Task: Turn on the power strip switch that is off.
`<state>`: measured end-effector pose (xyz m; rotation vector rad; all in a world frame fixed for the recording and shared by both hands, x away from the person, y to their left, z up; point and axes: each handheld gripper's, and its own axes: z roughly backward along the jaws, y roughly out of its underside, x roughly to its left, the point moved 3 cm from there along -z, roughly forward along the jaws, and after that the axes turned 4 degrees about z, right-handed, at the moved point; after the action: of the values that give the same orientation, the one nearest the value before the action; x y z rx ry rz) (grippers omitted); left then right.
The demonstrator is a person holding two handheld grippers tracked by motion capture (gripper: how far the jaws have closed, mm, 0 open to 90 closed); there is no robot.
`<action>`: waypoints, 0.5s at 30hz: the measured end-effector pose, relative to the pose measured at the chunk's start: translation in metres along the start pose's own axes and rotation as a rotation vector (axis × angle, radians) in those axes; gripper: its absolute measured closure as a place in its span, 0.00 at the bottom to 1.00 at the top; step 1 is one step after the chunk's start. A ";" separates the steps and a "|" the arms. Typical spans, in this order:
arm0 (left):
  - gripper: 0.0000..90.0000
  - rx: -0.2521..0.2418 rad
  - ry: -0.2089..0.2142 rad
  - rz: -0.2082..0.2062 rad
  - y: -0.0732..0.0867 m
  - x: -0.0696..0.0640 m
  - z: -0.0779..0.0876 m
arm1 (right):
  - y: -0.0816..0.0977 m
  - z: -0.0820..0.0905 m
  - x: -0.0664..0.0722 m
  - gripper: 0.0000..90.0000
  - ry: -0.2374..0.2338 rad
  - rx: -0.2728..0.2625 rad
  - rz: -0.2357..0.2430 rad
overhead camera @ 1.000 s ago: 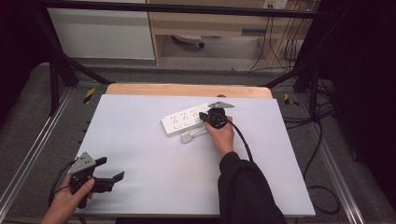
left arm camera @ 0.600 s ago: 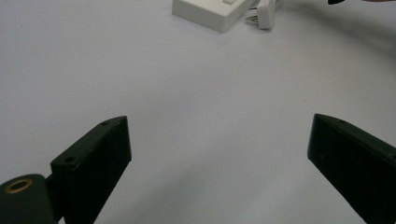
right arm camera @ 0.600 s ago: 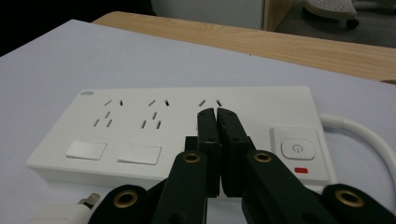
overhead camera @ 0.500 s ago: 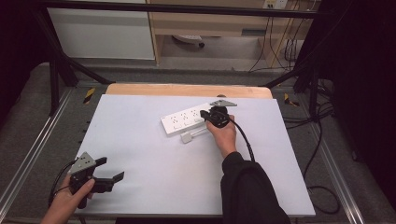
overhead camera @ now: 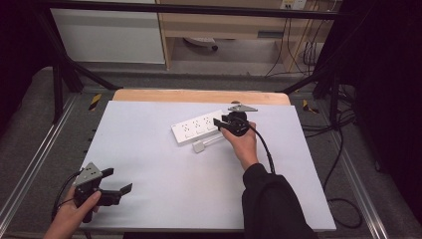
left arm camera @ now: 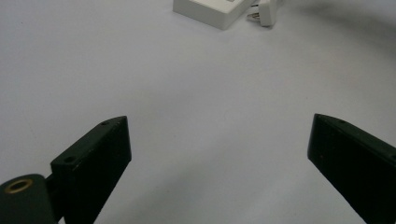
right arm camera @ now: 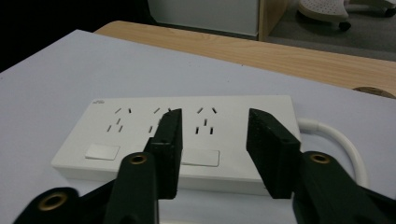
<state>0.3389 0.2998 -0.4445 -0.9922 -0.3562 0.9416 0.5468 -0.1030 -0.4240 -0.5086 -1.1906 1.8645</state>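
Right gripper (overhead camera: pixel 222 124) hovers over the power strip (overhead camera: pixel 199 127), jaws parted, empty; plug (overhead camera: pixel 199 147) unplugged beside it; left gripper (overhead camera: pixel 117 189) open, idle.

Power strip (left arm camera: pixel 212 11) cut off; plug (left arm camera: pixel 264 13) perhaps two-pinned

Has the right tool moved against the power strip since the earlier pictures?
No. In the high view the right tool still sits at the near end of the power strip, as before.
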 end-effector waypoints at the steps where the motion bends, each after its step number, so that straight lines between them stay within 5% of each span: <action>1: 0.07 0.000 0.000 0.000 0.000 0.000 0.000 | -0.001 0.002 0.000 0.58 -0.001 -0.002 -0.004; 15: 0.07 -0.002 -0.003 0.002 0.000 0.000 0.000 | -0.009 0.015 -0.004 0.38 0.001 -0.018 -0.030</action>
<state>0.3387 0.2997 -0.4448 -0.9926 -0.3591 0.9446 0.5426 -0.1122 -0.4093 -0.4989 -1.2083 1.8292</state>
